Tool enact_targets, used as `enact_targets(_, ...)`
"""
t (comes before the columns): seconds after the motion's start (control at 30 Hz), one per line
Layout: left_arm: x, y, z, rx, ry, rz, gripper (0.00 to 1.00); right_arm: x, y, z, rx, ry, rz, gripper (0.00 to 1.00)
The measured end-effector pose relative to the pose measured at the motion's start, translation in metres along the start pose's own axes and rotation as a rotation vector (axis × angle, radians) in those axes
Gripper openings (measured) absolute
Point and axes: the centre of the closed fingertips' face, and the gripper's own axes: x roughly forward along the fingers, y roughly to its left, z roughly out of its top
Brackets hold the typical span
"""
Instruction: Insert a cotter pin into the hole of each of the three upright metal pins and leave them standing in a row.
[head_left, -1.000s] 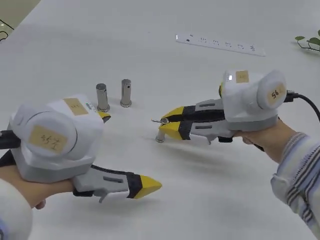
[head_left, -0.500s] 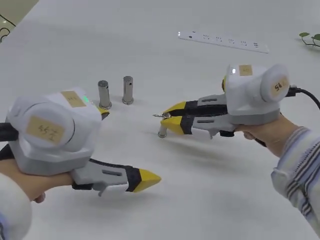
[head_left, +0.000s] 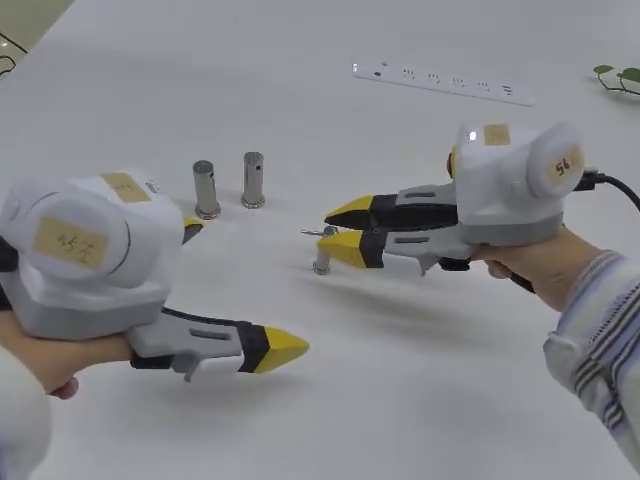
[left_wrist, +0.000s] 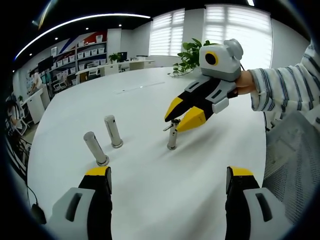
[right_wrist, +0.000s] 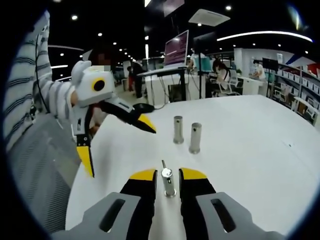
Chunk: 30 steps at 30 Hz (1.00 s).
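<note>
Right gripper (head_left: 323, 228) has let go since a second ago: its jaws now sit slightly apart either side of the metal pin (right_wrist: 169, 186), middle of the table (head_left: 420, 380). The cotter pin (left_wrist: 169, 127) is in its hole. Left gripper (left_wrist: 168, 172) is wide open. The cotter's far end is too tiny to make out.

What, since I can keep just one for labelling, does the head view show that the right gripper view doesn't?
Head view has a power strip and plant leaves farther back, plus the right gripper seen whole, in a hand. Right gripper view has an office behind, with a lit screen and seated people. Both have two metal pins side by side, a third pin at the right gripper's tips with a cotter pin at its top, and the open left gripper.
</note>
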Motion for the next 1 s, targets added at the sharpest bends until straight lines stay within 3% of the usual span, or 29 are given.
enact_targets(0.1,-0.001,0.008,0.0,-0.001,-0.001,0.01,0.95,-0.005,0.002,0.001,0.008,-0.003,-0.006,0.23)
enact_targets(0.37,-0.002,0.036,0.0,-0.004,0.012,0.05,0.92,-0.028,0.001,0.007,0.053,-0.051,-0.094,0.27)
enact_targets(0.63,-0.005,0.062,-0.001,-0.046,0.013,0.093,0.88,-0.055,0.009,0.001,0.095,-0.046,-0.146,0.33)
enact_targets(0.83,-0.003,0.074,0.002,-0.07,0.002,0.1,0.85,-0.077,0.019,-0.014,0.118,-0.001,-0.169,0.47)
enact_targets(1.0,0.002,0.084,0.002,-0.121,-0.006,0.097,0.75,-0.091,0.022,-0.02,0.175,-0.007,-0.211,0.59)
